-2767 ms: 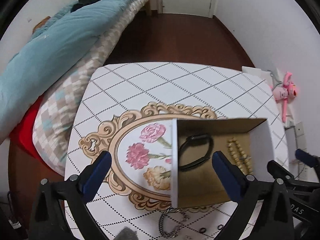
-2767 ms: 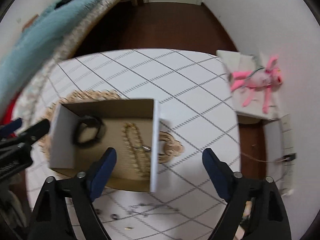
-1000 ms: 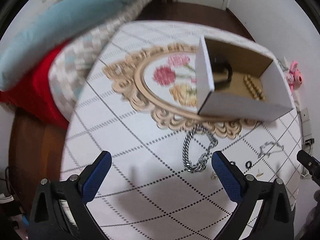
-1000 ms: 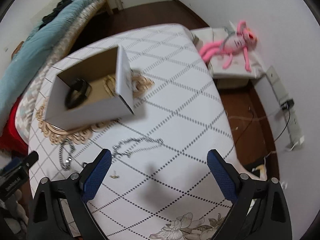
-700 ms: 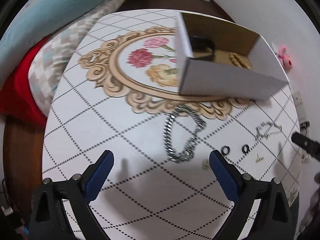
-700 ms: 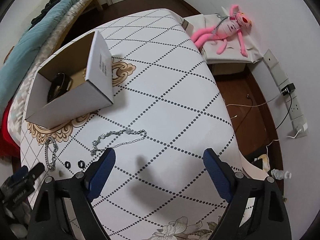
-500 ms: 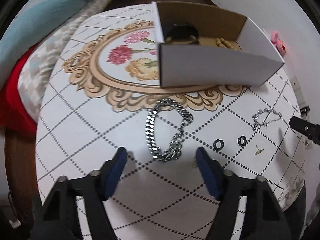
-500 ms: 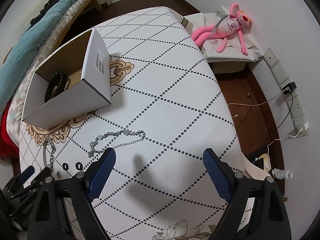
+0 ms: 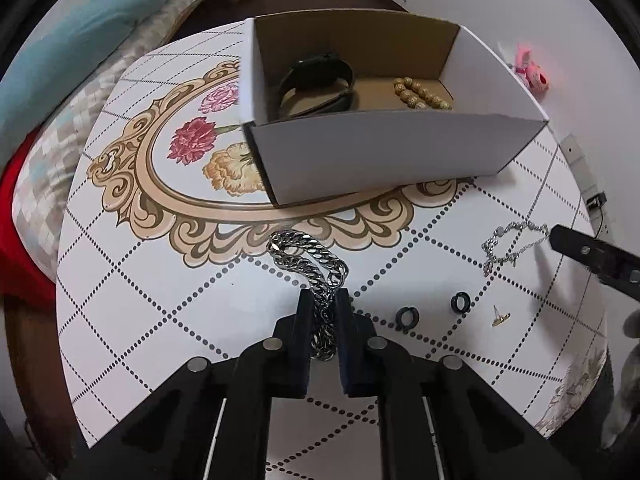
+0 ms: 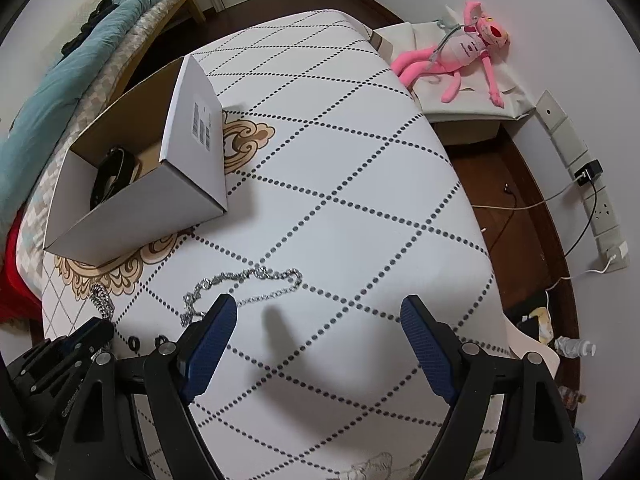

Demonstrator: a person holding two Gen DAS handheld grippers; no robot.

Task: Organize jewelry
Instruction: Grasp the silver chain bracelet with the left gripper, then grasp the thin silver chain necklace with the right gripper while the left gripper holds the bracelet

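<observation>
My left gripper (image 9: 323,300) is shut on a thick steel curb chain (image 9: 308,256) that lies on the table in front of an open cardboard box (image 9: 384,148). The box holds a black band (image 9: 316,84) and a beaded bracelet (image 9: 420,94). Two black rings (image 9: 460,302), a small gold stud (image 9: 500,318) and a thin silver chain (image 9: 512,240) lie to the right. My right gripper (image 10: 318,316) is open and empty above the table, just right of the thin silver chain (image 10: 244,284). The box (image 10: 140,176) is to its far left.
The table (image 10: 340,184) is round, white with a dotted grid and a floral medallion. A bed with a teal blanket (image 9: 80,28) runs along the left. A pink plush toy (image 10: 460,52) lies on a low stand at the right. Cables and sockets (image 10: 592,200) line the wall.
My left gripper has come down over the thick chain and shut on it. My right gripper has moved slightly lower toward the table, staying open.
</observation>
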